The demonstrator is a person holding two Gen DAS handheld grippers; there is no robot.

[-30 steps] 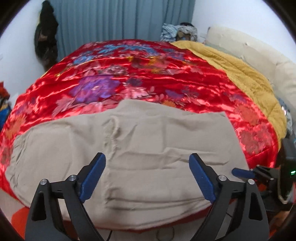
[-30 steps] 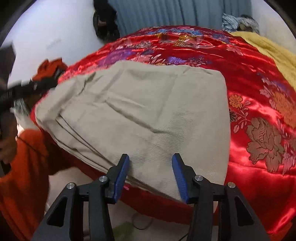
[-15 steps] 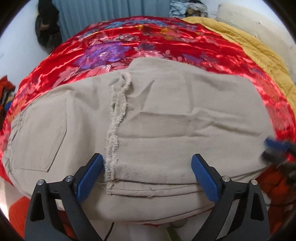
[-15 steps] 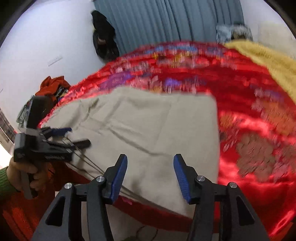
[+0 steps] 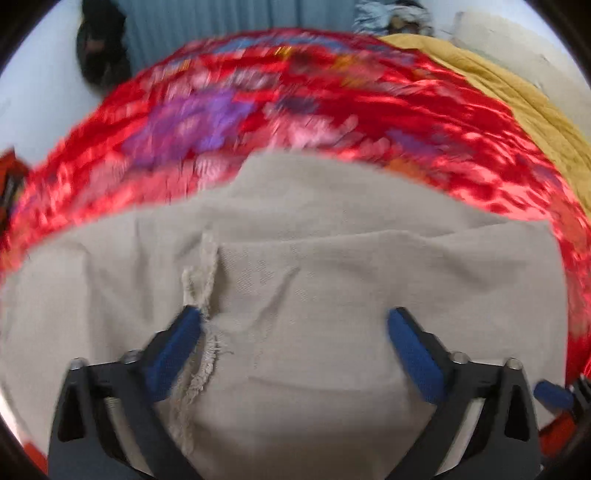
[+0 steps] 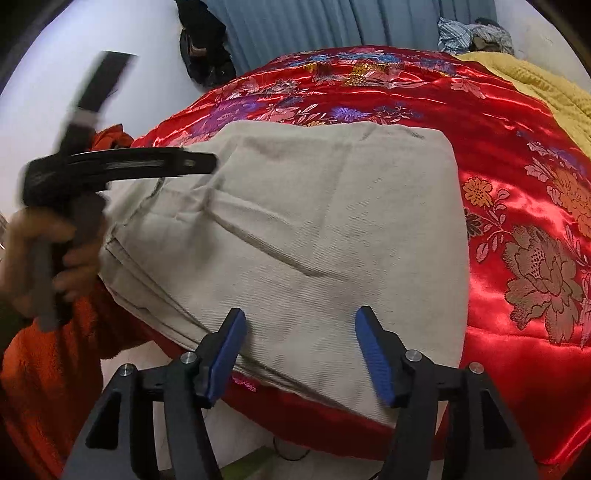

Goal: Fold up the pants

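Beige pants [image 5: 332,266] lie folded in layers on a red floral satin quilt [image 5: 332,110] at the bed's near edge; they also show in the right wrist view [image 6: 314,221]. A frayed hem [image 5: 201,280] runs down the left part. My left gripper [image 5: 293,325] is open, low over the pants, its left pad beside the frayed hem. My right gripper [image 6: 299,332] is open, hovering over the pants' near right edge. The left gripper's body [image 6: 122,166] shows from the side in the right wrist view, over the pants' left end.
A mustard blanket [image 6: 535,81] covers the bed's far right. Blue curtains [image 6: 332,22] hang behind. A dark garment [image 6: 203,48] hangs on the back wall. The person's orange sleeve [image 6: 55,369] is at the left. The quilt's edge [image 6: 314,410] drops to the floor below the pants.
My left gripper has dropped forward and lower onto the pants, next to the frayed hem. My right gripper has steadied closer over the pants' right edge. Both stay open.
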